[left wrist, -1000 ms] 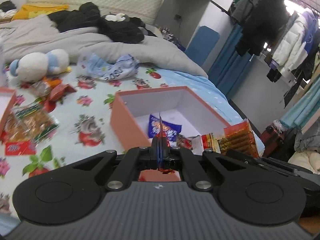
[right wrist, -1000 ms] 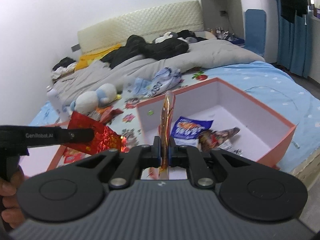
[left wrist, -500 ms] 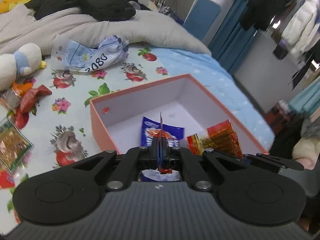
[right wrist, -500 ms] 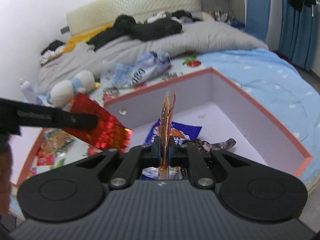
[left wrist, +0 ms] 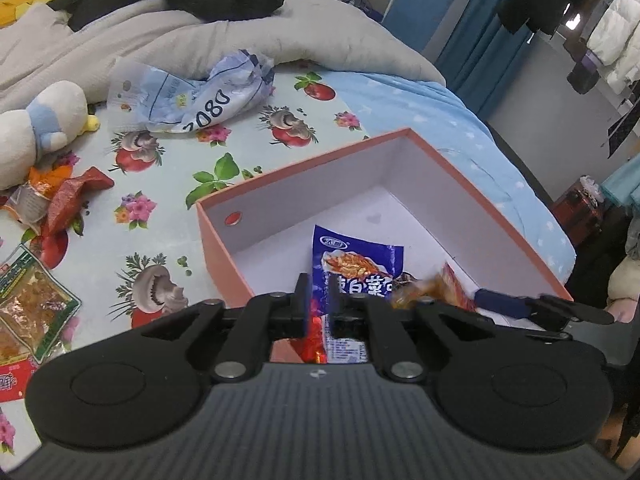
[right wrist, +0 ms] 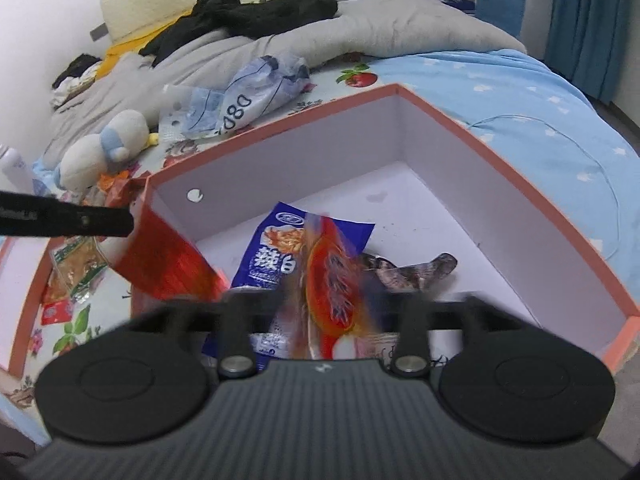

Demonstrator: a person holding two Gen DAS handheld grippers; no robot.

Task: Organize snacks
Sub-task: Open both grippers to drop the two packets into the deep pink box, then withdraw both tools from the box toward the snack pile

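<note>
The pink box (left wrist: 224, 256) lies open on the flowered sheet, with a blue snack packet (left wrist: 356, 264) and a dark brown packet (right wrist: 408, 268) inside. My left gripper (left wrist: 318, 298) hangs over the box's near left corner. Its jaws are opening, and a red packet (left wrist: 314, 340) (right wrist: 160, 260) sits loose below the gap. My right gripper (right wrist: 332, 304) is blurred above the box floor. Its jaws are opening wide, and an orange packet (right wrist: 332, 276) drops free between them. The left gripper (right wrist: 124, 222) reaches in from the left in the right wrist view.
A plush toy (left wrist: 36, 128) and a crumpled blue-white bag (left wrist: 192, 96) lie beyond the box. Loose snack packets (left wrist: 32, 304) are scattered on the sheet at left. A second pink lid (right wrist: 24, 300) lies at left. A grey duvet (left wrist: 240, 36) and dark clothes fill the back.
Both grippers came down closer over the box. Each went from shut on its packet to jaws apart, and the orange packet now tips loose. The red packet slips down.
</note>
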